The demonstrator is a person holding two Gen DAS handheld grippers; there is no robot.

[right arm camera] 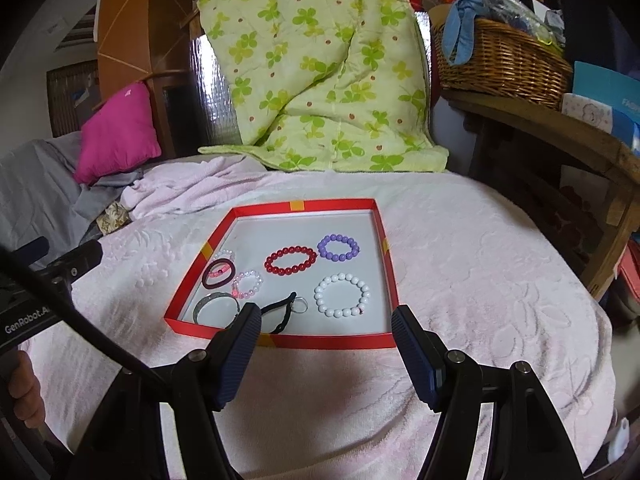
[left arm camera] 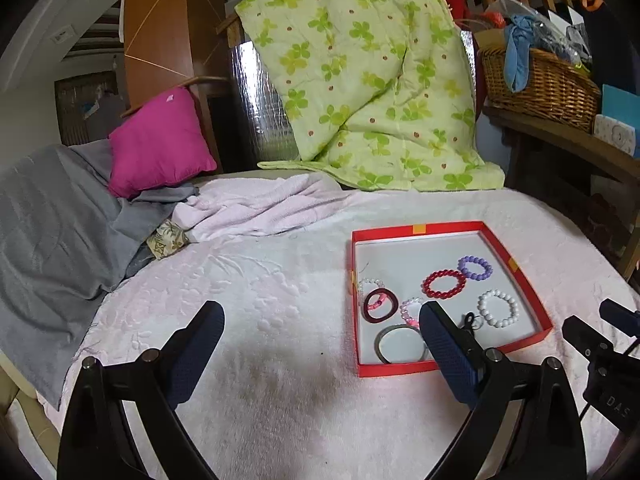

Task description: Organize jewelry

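Left gripper: your left gripper [left arm camera: 320,324] hung over the pale pink embossed towel [left arm camera: 260,300], jaws spread wide with nothing between them. Its right finger overlapped the tray's near-left part in the left wrist view.
Tray: the shallow red-rimmed cardboard tray with a white floor [right arm camera: 382,240] sat flat on that towel, ahead of both grippers, and all the jewelry was inside it.
Tray, left side: you had a dark maroon smooth bangle [right arm camera: 217,274] with a small clear bead bracelet [right arm camera: 225,255] partly under it, and a silver metal bangle [right arm camera: 216,306] in the near-left corner.
Tray, middle: a pink and white bead bracelet [right arm camera: 248,284] lay just beside the maroon one, a red glossy bead bracelet [right arm camera: 291,261] sat further back, and a black cord with a small metal ring [right arm camera: 285,312] lay near the front rim.
Tray, right side: the purple bead bracelet [right arm camera: 338,247] was touching or nearly touching the red one, and the white bead bracelet [right arm camera: 342,295] lay nearer to you.
Right gripper: your right gripper [right arm camera: 326,316] was released too, empty, fingers straddling the tray's front rim from above.
Background: pink cushion [left arm camera: 160,140], green clover-print quilt [left arm camera: 360,80], wicker basket [left arm camera: 540,84].
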